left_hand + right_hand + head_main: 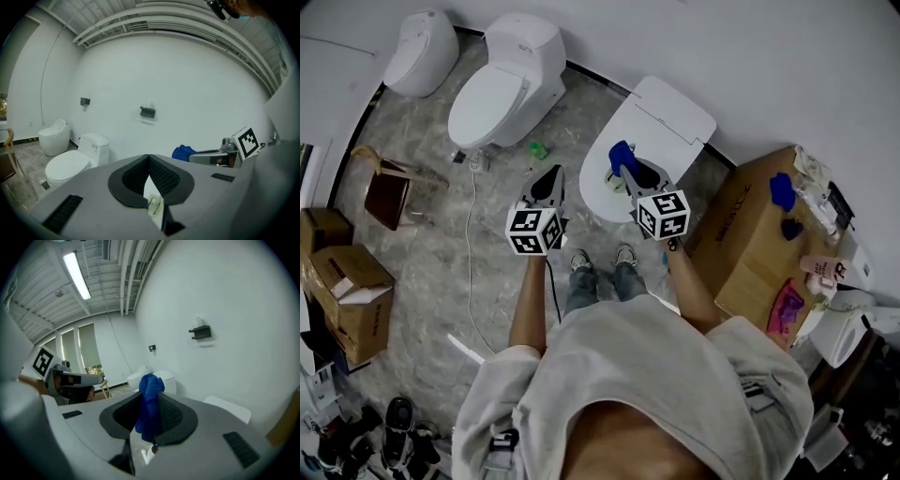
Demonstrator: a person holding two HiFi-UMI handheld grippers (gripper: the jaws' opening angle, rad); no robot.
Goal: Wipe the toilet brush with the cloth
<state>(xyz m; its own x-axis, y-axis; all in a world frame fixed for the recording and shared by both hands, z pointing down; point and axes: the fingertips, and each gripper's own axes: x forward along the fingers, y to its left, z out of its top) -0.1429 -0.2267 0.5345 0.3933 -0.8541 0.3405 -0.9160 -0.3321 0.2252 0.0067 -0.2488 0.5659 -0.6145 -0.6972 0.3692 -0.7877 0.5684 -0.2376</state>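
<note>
A blue cloth (622, 156) hangs bunched between the jaws of my right gripper (628, 169), which is shut on it; the right gripper view shows the cloth (150, 404) draped over the pads. My left gripper (549, 180) is held level beside it, a little to the left, its jaws shut with nothing between them (149, 158). Both are raised in front of the person, over the white toilet (598, 192) with its lid up. From the left gripper view, the cloth (183, 152) shows at the right gripper's tip. No toilet brush shows in any view.
Two more white toilets (492, 103) (422, 52) stand along the back wall. A cardboard box (750, 239) at the right carries blue and pink items. Brown boxes (347, 281) and a brown bag (386, 194) stand at the left. A white cable (472, 253) crosses the floor.
</note>
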